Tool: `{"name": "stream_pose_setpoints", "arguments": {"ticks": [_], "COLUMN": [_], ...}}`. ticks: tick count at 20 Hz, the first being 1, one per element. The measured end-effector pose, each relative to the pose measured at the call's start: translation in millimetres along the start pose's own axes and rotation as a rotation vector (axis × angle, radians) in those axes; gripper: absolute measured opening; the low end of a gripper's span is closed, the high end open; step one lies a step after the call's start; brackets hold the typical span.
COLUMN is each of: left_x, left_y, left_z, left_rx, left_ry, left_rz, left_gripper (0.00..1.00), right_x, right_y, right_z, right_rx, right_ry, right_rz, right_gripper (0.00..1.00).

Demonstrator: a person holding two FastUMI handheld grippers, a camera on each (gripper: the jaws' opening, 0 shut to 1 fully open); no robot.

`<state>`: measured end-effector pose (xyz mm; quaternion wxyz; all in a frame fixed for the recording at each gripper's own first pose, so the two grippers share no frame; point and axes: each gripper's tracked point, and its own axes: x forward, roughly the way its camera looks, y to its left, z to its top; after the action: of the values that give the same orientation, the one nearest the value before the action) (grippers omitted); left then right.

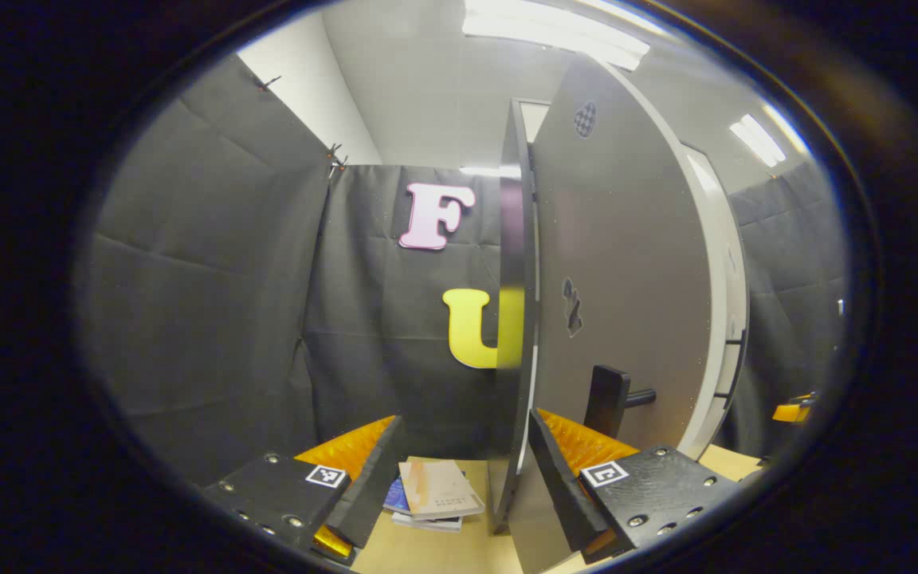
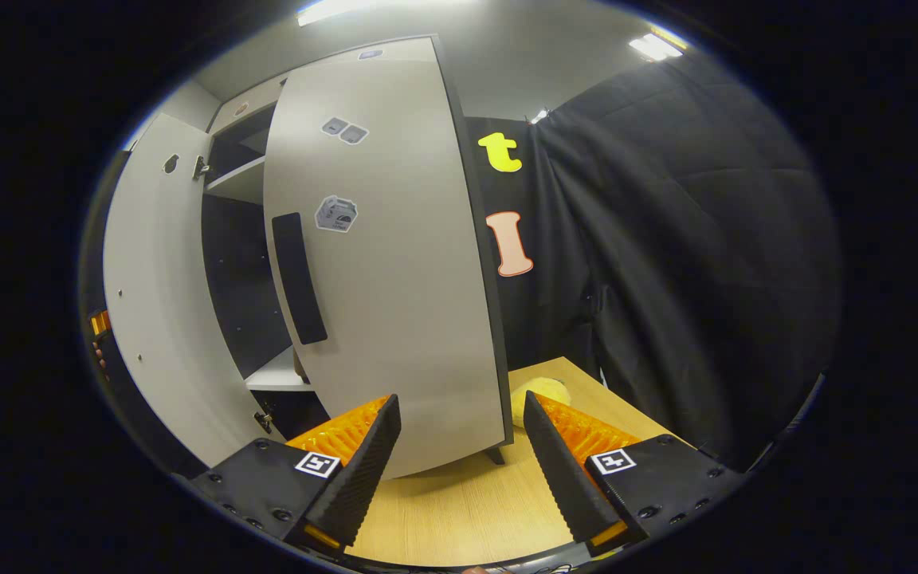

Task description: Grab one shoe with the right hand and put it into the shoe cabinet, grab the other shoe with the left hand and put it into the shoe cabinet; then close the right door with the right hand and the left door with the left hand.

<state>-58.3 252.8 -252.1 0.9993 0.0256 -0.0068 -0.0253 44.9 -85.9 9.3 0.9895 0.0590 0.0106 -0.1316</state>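
Doors upright, long axis vertical. Left door (image 1: 618,271) edge-on, its edge between fingers of left gripper (image 1: 465,470), jaws spread, untouched. Right door (image 2: 383,263) ajar, lower corner near right gripper (image 2: 459,446), jaws released. Cabinet (image 2: 240,263) on wooden table (image 2: 459,510); books (image 1: 437,494) lie beyond left door.

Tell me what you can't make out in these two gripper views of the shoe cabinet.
- Shoes inside the cabinet: right gripper view, the interior is dark and the right door covers most of it.
- Yellow object on the table: right gripper view, half hidden behind the right door's edge.
- Book cover text: left gripper view, too small.
- Left door handle: left gripper view, base cut off by a finger.
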Motion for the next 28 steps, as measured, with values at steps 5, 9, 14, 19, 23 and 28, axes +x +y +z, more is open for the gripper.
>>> {"name": "stream_pose_setpoints", "arguments": {"ticks": [5, 9, 14, 19, 23, 28], "left_x": [1.0, 14.2, 28.4, 39.0, 21.1, -13.2], "left_y": [-47.1, -81.9, -136.5, -200.6, -209.1, -180.5], "left_z": [5.1, -4.0, -13.1, -28.0, -49.4, -83.6], "left_rx": [0.056, -0.011, 0.025, 0.015, -0.057, -0.125], "left_ry": [-0.017, -0.013, 0.016, 0.044, 0.071, 0.124], "left_rz": [-0.05, -0.084, -0.163, -0.273, -0.271, -0.216], "left_gripper": [0.9, 0.9, 0.95, 0.96, 0.96, 0.9], "right_x": [4.3, 6.2, 7.1, 1.0, -5.6, -4.4], "right_y": [-17.0, -34.6, -56.7, -64.2, -64.2, -47.4], "right_z": [4.4, 10.6, 2.0, 5.9, 5.4, -4.4], "right_rx": [0.011, 0.028, 0.056, 0.073, 0.081, 0.067], "right_ry": [-0.004, -0.016, 0.024, 0.01, -0.005, 0.015], "right_rz": [-0.007, -0.022, -0.049, -0.073, -0.075, -0.057], "right_gripper": [0.98, 0.98, 0.98, 0.98, 0.98, 0.98]}}
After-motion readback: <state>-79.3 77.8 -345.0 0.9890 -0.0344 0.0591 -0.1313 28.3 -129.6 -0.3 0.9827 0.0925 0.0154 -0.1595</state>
